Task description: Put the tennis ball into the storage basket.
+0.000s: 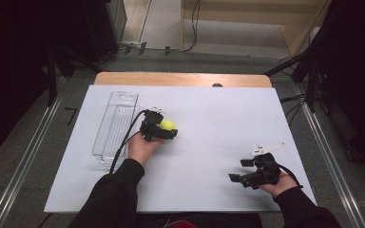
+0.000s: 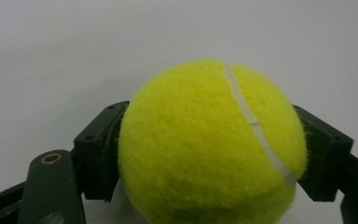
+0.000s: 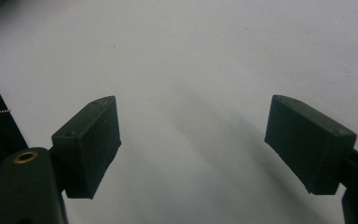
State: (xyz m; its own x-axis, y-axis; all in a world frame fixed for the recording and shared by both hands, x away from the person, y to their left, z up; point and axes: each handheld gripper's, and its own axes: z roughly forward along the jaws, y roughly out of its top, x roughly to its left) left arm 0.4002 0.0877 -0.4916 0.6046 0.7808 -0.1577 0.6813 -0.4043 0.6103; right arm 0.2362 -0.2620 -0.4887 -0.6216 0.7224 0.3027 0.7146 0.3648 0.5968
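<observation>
A yellow-green tennis ball (image 1: 168, 124) rests on the white table sheet (image 1: 209, 104), left of centre. My left gripper (image 1: 165, 129) is shut on it. In the left gripper view both black pads (image 2: 103, 149) press into the felt on either side of the ball (image 2: 205, 140). At the front right, my right gripper (image 1: 238, 170) is held in a hand, low over the sheet. Its jaws stand wide apart in the right gripper view (image 3: 193, 140), with bare white surface between them.
A long clear plastic bin (image 1: 116, 124) lies just left of the left gripper, running front to back. The wooden table edge (image 1: 180, 79) shows past the sheet's far side. Metal rails and cables run along the floor on both sides.
</observation>
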